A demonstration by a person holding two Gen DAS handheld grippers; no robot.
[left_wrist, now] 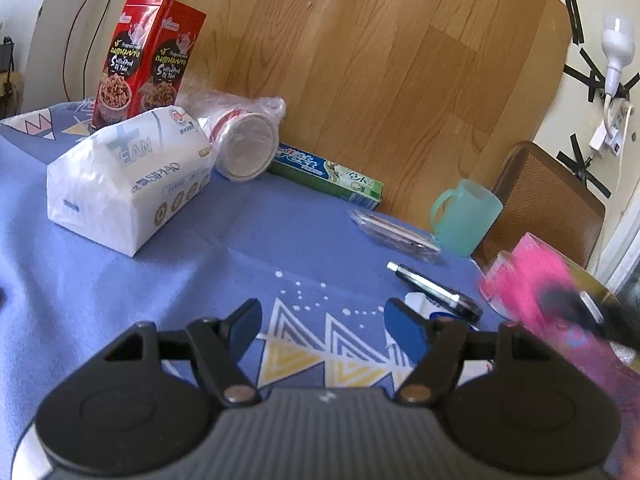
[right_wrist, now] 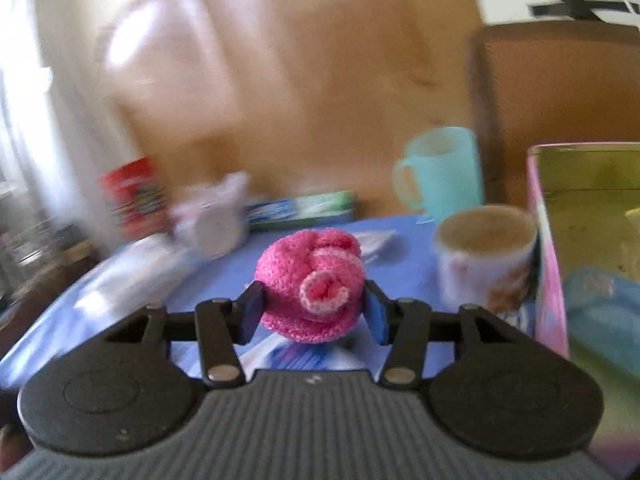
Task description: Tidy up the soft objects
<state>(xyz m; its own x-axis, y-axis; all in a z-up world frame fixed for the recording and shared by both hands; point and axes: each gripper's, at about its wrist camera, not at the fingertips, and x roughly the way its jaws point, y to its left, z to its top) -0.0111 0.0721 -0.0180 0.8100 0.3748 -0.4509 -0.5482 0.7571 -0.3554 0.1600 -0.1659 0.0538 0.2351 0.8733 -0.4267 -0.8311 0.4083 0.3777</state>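
Blue patterned cloth (left_wrist: 168, 280) covers the table, with a wooden panel behind. At the centre of the right wrist view, the right gripper (right_wrist: 313, 309) is clamped on a pink knitted ball (right_wrist: 310, 286), its blue pads pressing both sides, lifted above the cloth. The left gripper (left_wrist: 322, 326) hangs with jaws apart and nothing between them. Just right of the ball stands a white mug (right_wrist: 484, 258), seemingly empty, and beyond it a pink box (right_wrist: 548, 264) holding something pale blue. The springy ball could squirm out of the pads, or the swing could clip the mug. A teal cup (right_wrist: 444, 170) stands farther back.
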